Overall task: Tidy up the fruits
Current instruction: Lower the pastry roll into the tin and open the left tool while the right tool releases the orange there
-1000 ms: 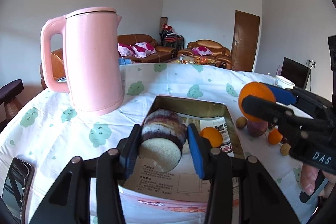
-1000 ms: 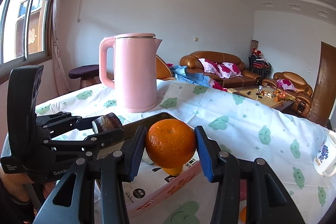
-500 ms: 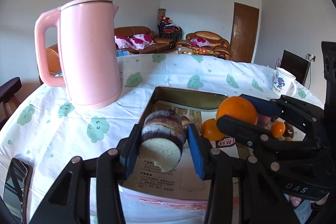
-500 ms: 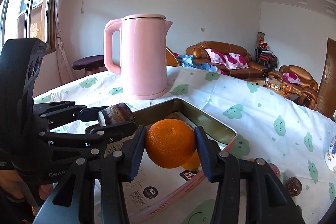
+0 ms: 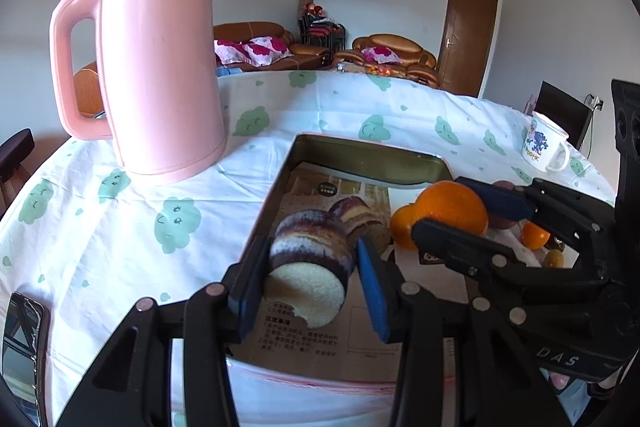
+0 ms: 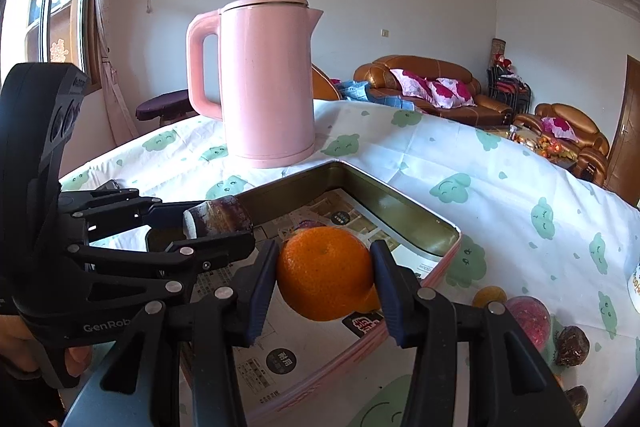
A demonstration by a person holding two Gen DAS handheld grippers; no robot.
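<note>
Orange mandarin (image 6: pixel 324 273) pinched in my right tool (image 6: pixel 325 277), purple-skinned cut yam piece (image 5: pixel 310 263) in my left tool (image 5: pixel 309 285), both above the paper-lined rectangular tin tray (image 5: pixel 372 157); pink kettle (image 5: pixel 158 71) at 11 o'clock on the cloud-print worktop (image 5: pixel 120 227).

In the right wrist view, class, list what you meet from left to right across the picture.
Left claw holding the purple-skinned piece → orange in the right claw → red fruit → dark brown fruit.

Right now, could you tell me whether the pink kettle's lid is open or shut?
Shut. The pink kettle stands upright on the tablecloth, its lid sitting flat on the rim in both views, with no gap showing.
</note>
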